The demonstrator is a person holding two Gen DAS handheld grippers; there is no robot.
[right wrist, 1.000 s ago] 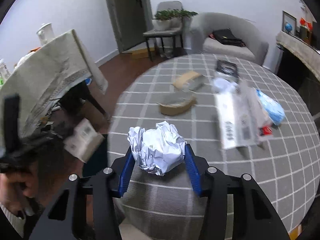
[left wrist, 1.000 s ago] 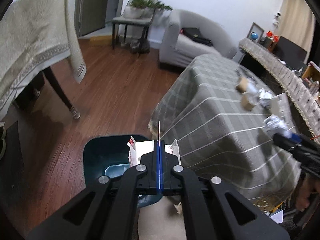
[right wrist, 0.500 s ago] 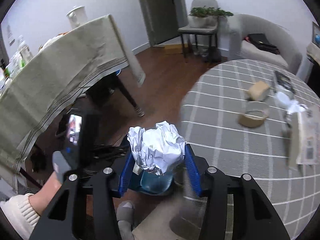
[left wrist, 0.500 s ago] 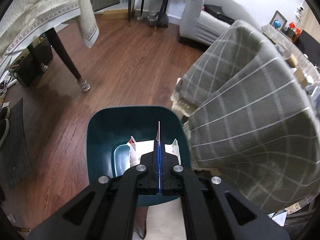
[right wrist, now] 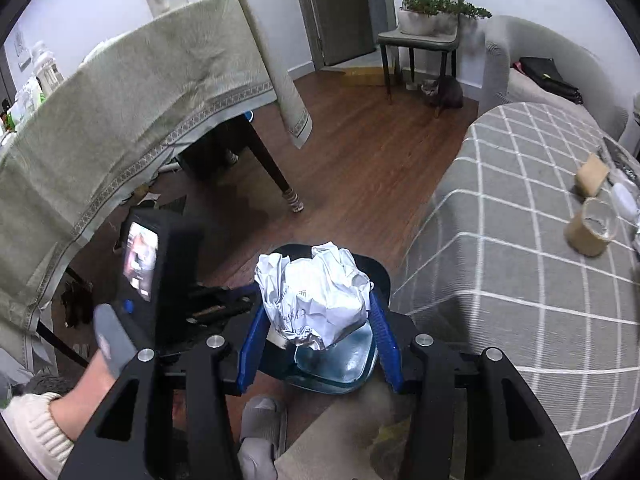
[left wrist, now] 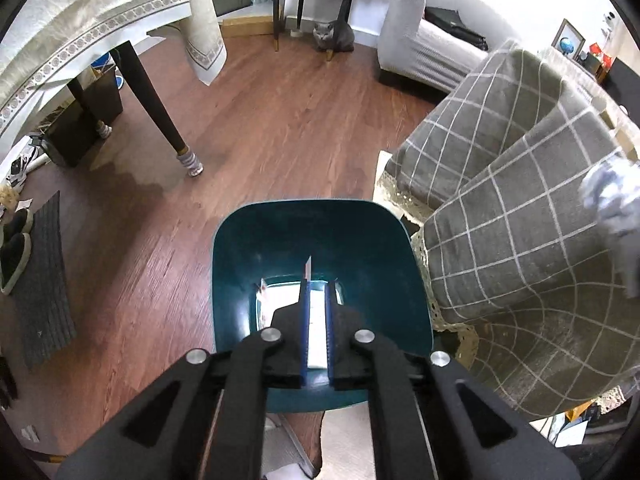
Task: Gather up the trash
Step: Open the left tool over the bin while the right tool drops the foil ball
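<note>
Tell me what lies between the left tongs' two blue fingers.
The left wrist view shows a white paper scrap between the opening fingers of the left tongs, over the teal bin.

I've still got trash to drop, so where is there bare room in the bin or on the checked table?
The teal bin has bare walls; a white carton covers part of its floor. The checked tablecloth is bare nearest the bin, crowded at its far edge around the tape roll.

Blurred crumpled paper ball (left wrist: 612, 200), cut off at right edge
</note>
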